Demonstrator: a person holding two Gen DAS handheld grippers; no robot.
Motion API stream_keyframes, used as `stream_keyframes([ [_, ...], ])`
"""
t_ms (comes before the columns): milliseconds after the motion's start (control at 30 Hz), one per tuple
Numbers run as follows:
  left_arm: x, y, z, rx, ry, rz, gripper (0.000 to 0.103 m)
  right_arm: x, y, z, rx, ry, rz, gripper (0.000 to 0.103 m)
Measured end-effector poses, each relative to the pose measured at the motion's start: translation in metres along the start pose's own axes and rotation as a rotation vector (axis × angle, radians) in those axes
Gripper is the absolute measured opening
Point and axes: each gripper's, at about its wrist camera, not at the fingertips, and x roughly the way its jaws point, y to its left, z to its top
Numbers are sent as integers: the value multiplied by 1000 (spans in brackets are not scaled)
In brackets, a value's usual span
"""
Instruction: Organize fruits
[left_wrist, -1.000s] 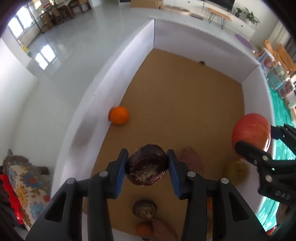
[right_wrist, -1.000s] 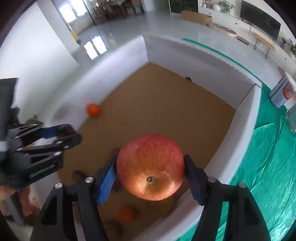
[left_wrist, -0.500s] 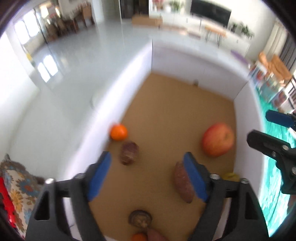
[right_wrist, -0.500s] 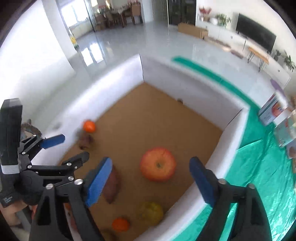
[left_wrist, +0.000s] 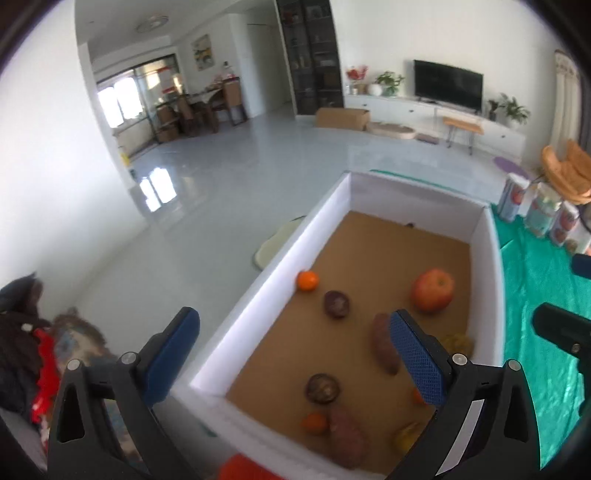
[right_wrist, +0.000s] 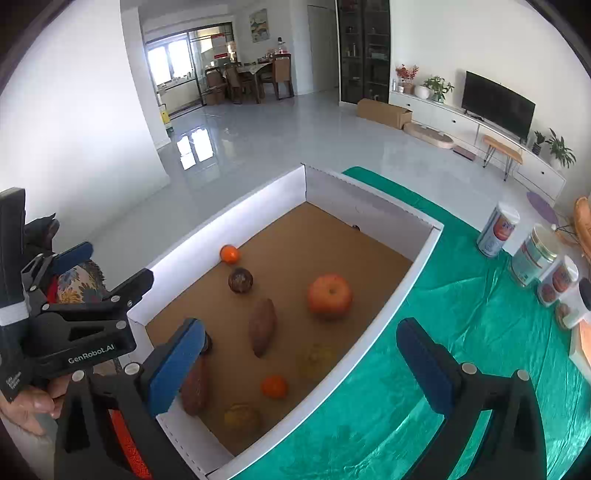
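A white-walled box (right_wrist: 391, 302) with a brown floor holds the fruits. A red apple (right_wrist: 330, 296) lies at its right side, also seen in the left wrist view (left_wrist: 433, 290). A dark round fruit (right_wrist: 240, 280) lies by an orange (right_wrist: 229, 254) at the left wall; the same dark fruit shows in the left wrist view (left_wrist: 336, 304). A sweet potato (right_wrist: 262, 326) lies mid-box. My left gripper (left_wrist: 295, 363) is open and empty, raised over the box's near left corner. My right gripper (right_wrist: 301, 365) is open and empty above the box's near right wall.
More fruits lie at the near end: a second dark fruit (left_wrist: 322, 388), a small orange (right_wrist: 274, 386), yellow-green fruits (right_wrist: 242, 417) and another sweet potato (right_wrist: 195, 386). Green cloth (right_wrist: 461, 314) covers the surface on the right, with several cans (right_wrist: 497, 229) at its far edge.
Both grippers opened and dropped their fruits: the dark fruit now lies beside the orange, the apple on the box floor. Both grippers then rose and drew back from the box.
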Motion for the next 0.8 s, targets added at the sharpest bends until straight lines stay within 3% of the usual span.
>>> stream_keyframes([
  [167,-5,3,-16,-5,-25,40,102,-4,17,-12,-20,8,-19,103],
  [800,1,3,-29,-11,-2,20,102,12,25,-24,-35,38,-35,103],
])
